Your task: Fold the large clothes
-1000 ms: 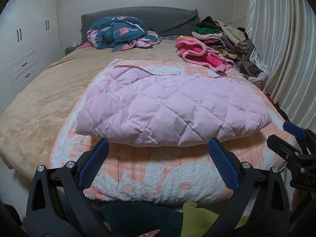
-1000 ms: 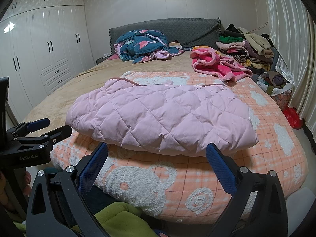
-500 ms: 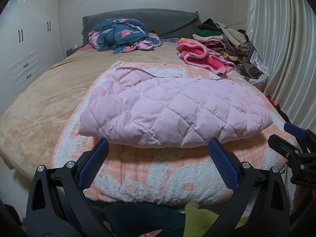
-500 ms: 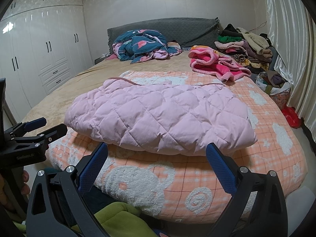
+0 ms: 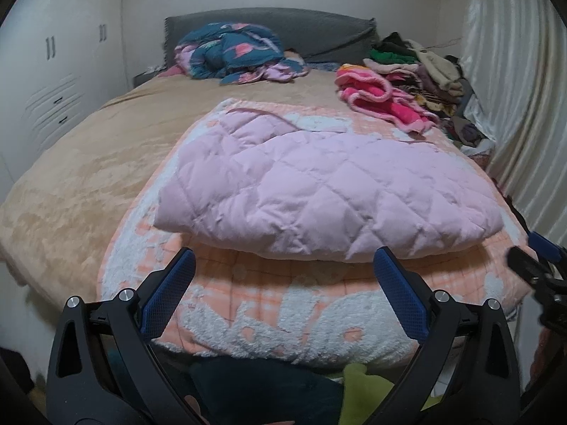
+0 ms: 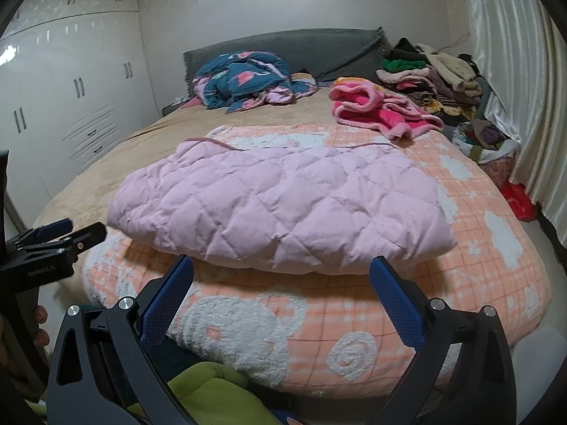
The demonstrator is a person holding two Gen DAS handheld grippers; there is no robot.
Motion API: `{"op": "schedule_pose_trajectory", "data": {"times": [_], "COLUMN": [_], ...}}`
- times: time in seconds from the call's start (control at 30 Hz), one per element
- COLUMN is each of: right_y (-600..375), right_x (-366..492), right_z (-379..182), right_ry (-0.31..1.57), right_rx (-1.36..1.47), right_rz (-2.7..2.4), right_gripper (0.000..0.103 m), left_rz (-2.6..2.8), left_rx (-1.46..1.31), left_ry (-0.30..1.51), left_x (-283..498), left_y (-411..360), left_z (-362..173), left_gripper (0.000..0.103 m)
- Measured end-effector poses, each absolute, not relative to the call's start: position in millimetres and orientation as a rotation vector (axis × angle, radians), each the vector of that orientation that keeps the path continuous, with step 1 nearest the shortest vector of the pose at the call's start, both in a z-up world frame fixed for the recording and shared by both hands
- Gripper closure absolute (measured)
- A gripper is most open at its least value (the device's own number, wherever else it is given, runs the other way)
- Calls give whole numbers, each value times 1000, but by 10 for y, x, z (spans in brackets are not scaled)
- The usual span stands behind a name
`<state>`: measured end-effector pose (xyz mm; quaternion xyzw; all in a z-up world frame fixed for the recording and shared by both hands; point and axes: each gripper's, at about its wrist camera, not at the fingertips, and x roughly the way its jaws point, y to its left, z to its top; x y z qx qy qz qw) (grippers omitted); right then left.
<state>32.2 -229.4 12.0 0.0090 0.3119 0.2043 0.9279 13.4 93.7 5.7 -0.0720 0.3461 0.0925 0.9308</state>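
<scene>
Drawing slightly nearer over the last second, the left gripper (image 5: 283, 269) and right gripper (image 6: 281, 274) hang wide-fingered and empty just short of the folded pink quilted coat (image 6: 283, 205) on the orange-and-white fleece blanket (image 6: 496, 248), suggesting another fold is coming.

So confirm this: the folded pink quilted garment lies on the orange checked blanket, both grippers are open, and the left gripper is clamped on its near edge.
Not quite. The left gripper grips nothing: the left wrist view shows it open, short of the pink quilted garment. The garment does lie folded on the orange checked blanket, and the right gripper is open too.
</scene>
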Motion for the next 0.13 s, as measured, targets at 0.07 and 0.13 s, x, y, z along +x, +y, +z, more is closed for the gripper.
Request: {"op": "schedule_pose_trajectory", "data": {"times": [0.07, 0.13], "right_y": [-2505, -2972], "right_x": [403, 595], "right_z": [57, -111], "right_ry": [648, 679], "right_rx": [60, 135], "right_rz": [370, 248], "right_gripper": [4, 4], "left_rz": [225, 281], "left_rx": [-171, -188], "left_ry": [734, 753], "left_x": [190, 282], "left_y": [1081, 1264], "left_z": [-22, -134], "left_gripper": [9, 9]}}
